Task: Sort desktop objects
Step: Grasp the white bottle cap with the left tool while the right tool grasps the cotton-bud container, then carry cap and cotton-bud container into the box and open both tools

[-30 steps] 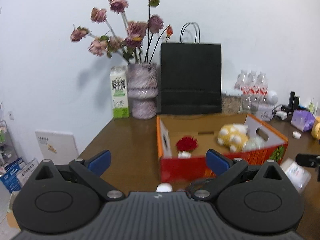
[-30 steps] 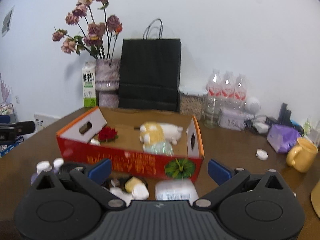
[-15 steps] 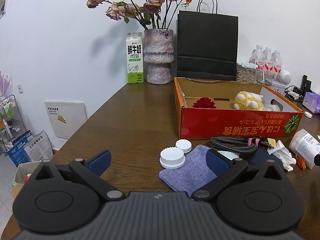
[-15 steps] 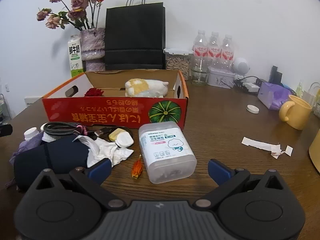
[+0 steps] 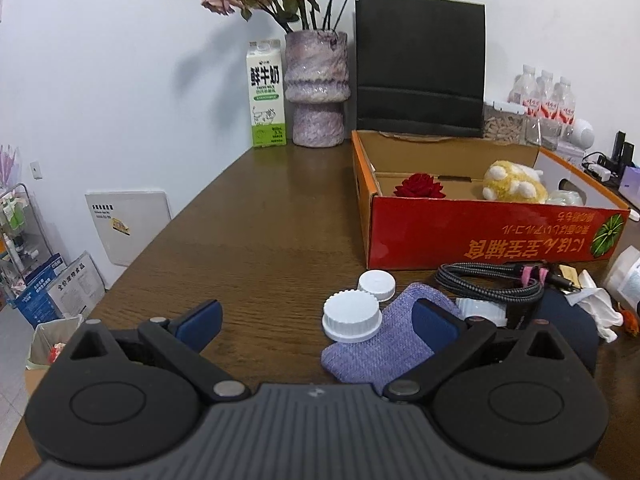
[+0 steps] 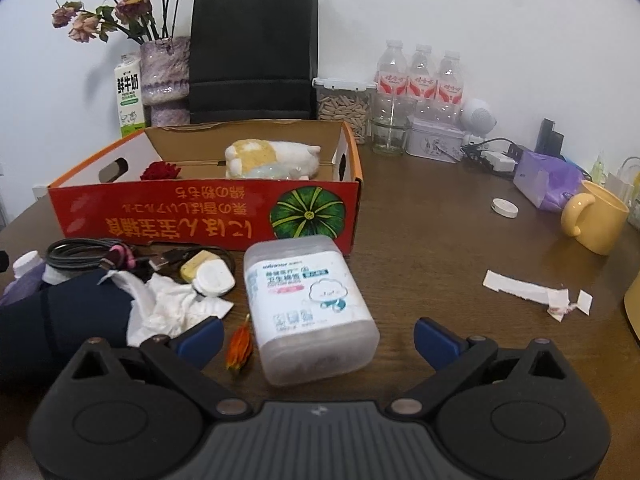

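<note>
A red cardboard box (image 5: 492, 232) (image 6: 208, 216) holds a red rose (image 5: 419, 185) and a plush toy (image 5: 512, 188). In front of it lie two white caps (image 5: 352, 316), a purple cloth pouch (image 5: 384, 344), a coiled black cable (image 5: 488, 284), a dark blue pouch (image 6: 60, 320), crumpled tissue (image 6: 168, 308), a cotton swab box (image 6: 308, 304) and an orange flower (image 6: 240, 348). My left gripper (image 5: 318, 322) is open, low over the caps and pouch. My right gripper (image 6: 318, 338) is open around the near end of the swab box.
A milk carton (image 5: 266, 94), flower vase (image 5: 316, 88) and black paper bag (image 5: 420, 68) stand at the back. Water bottles (image 6: 420, 76), a yellow mug (image 6: 596, 216), a purple packet (image 6: 548, 180), a white lid (image 6: 505, 207) and paper scraps (image 6: 532, 292) lie at right.
Both grippers have pulled back and dropped from over the box to the near table; the clutter in front of the box is now close. Both stay open.
</note>
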`<move>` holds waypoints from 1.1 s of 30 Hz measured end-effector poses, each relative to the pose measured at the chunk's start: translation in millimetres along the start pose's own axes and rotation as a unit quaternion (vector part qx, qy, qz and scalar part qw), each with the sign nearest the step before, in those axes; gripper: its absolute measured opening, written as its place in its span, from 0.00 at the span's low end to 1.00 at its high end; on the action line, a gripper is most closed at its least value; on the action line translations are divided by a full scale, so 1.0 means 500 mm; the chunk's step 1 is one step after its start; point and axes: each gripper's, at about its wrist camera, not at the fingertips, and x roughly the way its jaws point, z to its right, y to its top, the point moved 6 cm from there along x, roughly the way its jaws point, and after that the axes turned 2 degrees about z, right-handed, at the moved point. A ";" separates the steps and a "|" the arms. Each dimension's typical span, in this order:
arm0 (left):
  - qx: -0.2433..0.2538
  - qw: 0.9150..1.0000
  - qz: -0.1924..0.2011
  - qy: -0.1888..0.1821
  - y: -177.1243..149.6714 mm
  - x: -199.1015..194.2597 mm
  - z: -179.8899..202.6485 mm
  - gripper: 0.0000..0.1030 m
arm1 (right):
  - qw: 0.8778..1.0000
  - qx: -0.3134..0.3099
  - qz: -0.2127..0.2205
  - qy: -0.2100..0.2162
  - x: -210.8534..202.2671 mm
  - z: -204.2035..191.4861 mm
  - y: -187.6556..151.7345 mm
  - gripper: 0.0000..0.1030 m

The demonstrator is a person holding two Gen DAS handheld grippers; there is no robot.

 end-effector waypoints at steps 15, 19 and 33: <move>-0.010 0.999 -0.044 -0.017 -0.011 0.080 0.005 0.73 | 1.000 -0.010 -0.015 0.012 0.068 -0.007 0.018 0.86; -0.012 0.999 -0.042 -0.028 -0.009 0.083 0.010 0.55 | 1.000 -0.006 -0.016 0.022 0.073 -0.009 0.018 0.75; -0.015 0.999 -0.019 -0.035 0.006 0.061 0.014 0.39 | 0.999 0.011 0.015 0.030 0.052 -0.002 0.023 0.62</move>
